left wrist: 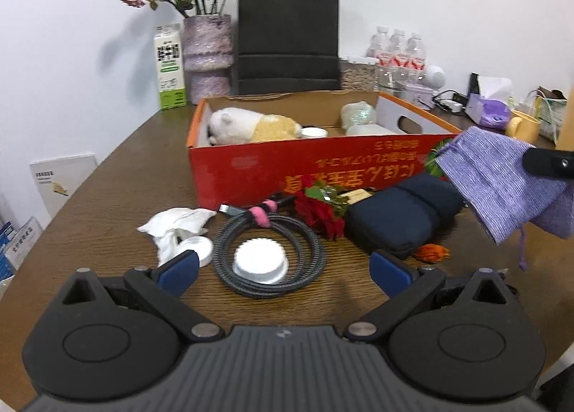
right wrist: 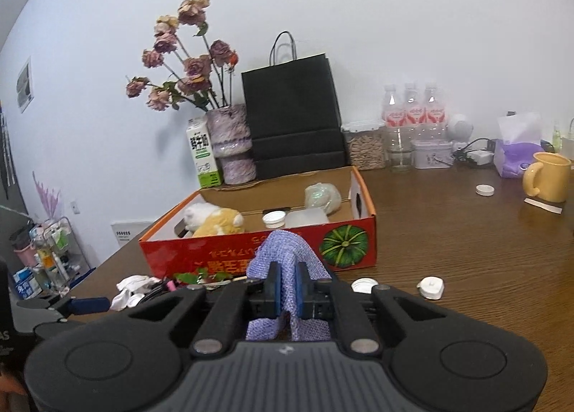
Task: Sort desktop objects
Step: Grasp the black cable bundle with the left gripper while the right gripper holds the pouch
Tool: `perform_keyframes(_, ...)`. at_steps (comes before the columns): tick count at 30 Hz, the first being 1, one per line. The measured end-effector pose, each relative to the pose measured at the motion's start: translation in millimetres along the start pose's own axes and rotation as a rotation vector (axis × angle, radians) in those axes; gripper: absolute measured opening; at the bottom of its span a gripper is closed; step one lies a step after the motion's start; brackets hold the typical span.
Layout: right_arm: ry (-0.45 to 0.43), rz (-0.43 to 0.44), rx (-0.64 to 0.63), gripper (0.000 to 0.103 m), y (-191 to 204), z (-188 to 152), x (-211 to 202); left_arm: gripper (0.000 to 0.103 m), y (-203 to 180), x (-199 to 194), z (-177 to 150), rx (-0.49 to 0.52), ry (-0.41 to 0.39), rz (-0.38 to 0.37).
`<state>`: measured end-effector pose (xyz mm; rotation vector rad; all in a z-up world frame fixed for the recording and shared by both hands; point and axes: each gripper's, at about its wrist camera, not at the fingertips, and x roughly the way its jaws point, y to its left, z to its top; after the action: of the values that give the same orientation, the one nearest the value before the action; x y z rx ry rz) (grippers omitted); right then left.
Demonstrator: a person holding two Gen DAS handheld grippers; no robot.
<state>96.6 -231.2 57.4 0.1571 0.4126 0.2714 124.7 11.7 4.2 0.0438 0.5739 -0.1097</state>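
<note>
My right gripper [right wrist: 286,290] is shut on a purple cloth pouch [right wrist: 283,254], which hangs above the table in front of the red cardboard box [right wrist: 229,254]. In the left wrist view the same pouch [left wrist: 502,182] hangs at the right with a black finger [left wrist: 549,162] on it. My left gripper [left wrist: 283,270] is open low over the table, with a coiled grey cable [left wrist: 276,254] and a white lid [left wrist: 260,263] ahead between its fingers, untouched. The box [left wrist: 323,171] holds a plush toy [left wrist: 251,125], a white cap and wrapped bundles.
In front of the box lie crumpled tissue [left wrist: 175,225], a red rose [left wrist: 319,207], a dark blue case [left wrist: 401,214] and an orange bud [left wrist: 432,252]. White caps [right wrist: 430,286] lie on the table at the right. A vase, milk carton, black bag [left wrist: 287,39], bottles and yellow mug [right wrist: 549,177] line the back.
</note>
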Motion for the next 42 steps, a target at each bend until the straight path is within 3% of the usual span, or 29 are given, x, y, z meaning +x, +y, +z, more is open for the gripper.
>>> perform_keyframes(11,-0.011,-0.050,0.015,0.007,-36,-11,-28,0.103,-64,-22,-3,0.048,-0.010,-0.141)
perform_keyframes(20,0.006,-0.053,0.012,0.007,-68,-27,-37,0.103,-115,-8,-16,0.079,0.056,-0.171)
perform_keyframes(23,0.016,-0.036,0.016,0.007,-74,-31,-37,0.094,-126,-3,-19,0.089,0.065,-0.152)
perform_keyframes(26,0.020,-0.023,0.003,0.007,-75,-35,-36,0.077,-131,4,-22,0.083,0.080,-0.139)
perform_keyframes(30,0.029,0.002,0.002,0.007,-76,-40,-34,0.041,-134,4,-26,0.073,0.076,-0.130)
perform_keyframes(42,0.011,0.040,-0.004,0.007,-65,-36,-33,0.039,-125,-5,-17,0.047,0.041,-0.122)
